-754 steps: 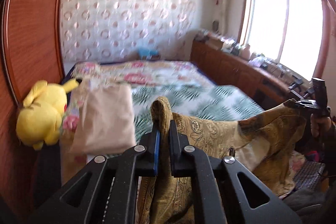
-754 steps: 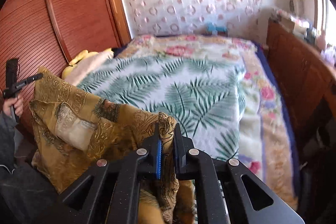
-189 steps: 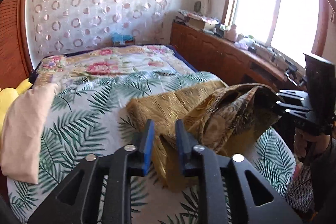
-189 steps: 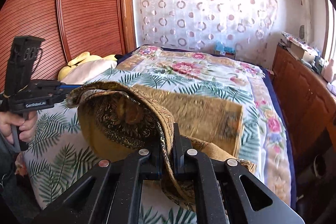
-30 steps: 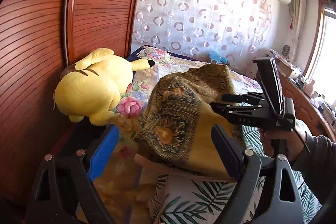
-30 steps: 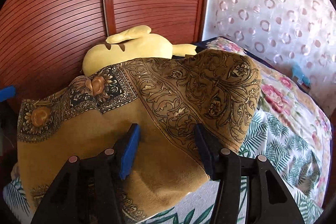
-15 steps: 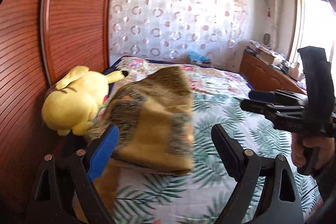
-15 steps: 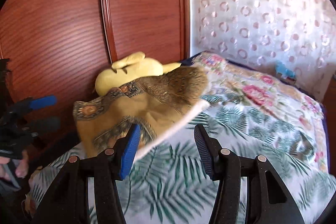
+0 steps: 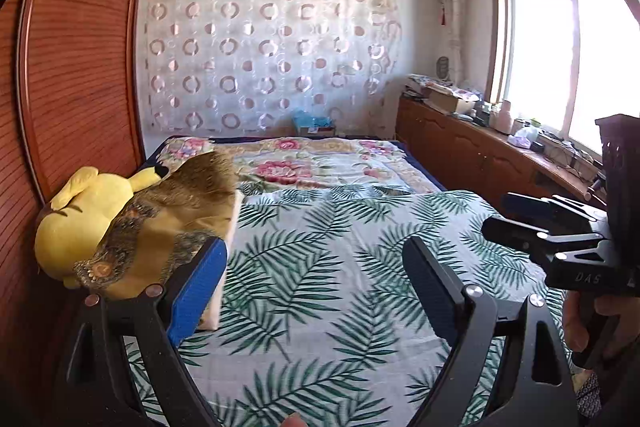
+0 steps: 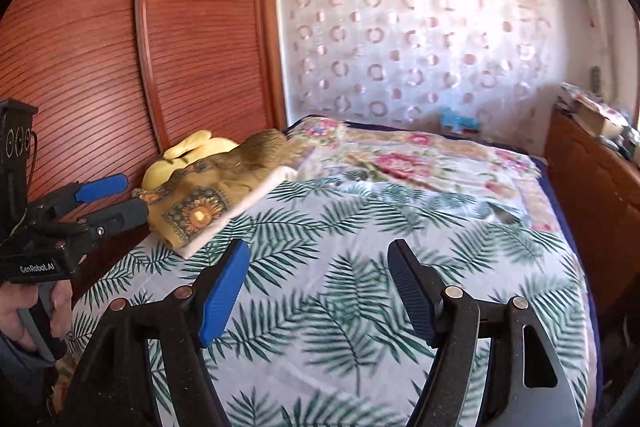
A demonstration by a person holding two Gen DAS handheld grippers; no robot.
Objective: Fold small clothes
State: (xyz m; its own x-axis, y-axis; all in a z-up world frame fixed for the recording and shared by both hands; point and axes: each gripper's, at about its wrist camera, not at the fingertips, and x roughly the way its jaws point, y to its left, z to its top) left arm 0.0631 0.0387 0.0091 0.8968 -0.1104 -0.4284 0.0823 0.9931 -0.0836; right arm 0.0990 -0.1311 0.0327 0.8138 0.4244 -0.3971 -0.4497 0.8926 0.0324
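The folded golden patterned garment (image 9: 160, 227) lies on top of a folded beige cloth at the bed's left edge, beside the yellow plush toy (image 9: 76, 211). It also shows in the right wrist view (image 10: 224, 187). My left gripper (image 9: 312, 267) is open and empty, to the right of the pile and nearer the bed's foot. My right gripper (image 10: 316, 267) is open and empty over the palm-leaf bedspread. Each gripper shows in the other's view: the right one (image 9: 516, 215) and the left one (image 10: 112, 199), both open.
The bed (image 9: 340, 267) has a palm-leaf sheet and a floral quilt (image 9: 304, 163) at the head. A wooden wardrobe (image 10: 120, 67) stands along the left. A cluttered wooden cabinet (image 9: 480, 147) runs under the window on the right.
Both grippers let go of the folded golden garment on the beige pile by the plush toy and have drawn back from it, open, over the bedspread.
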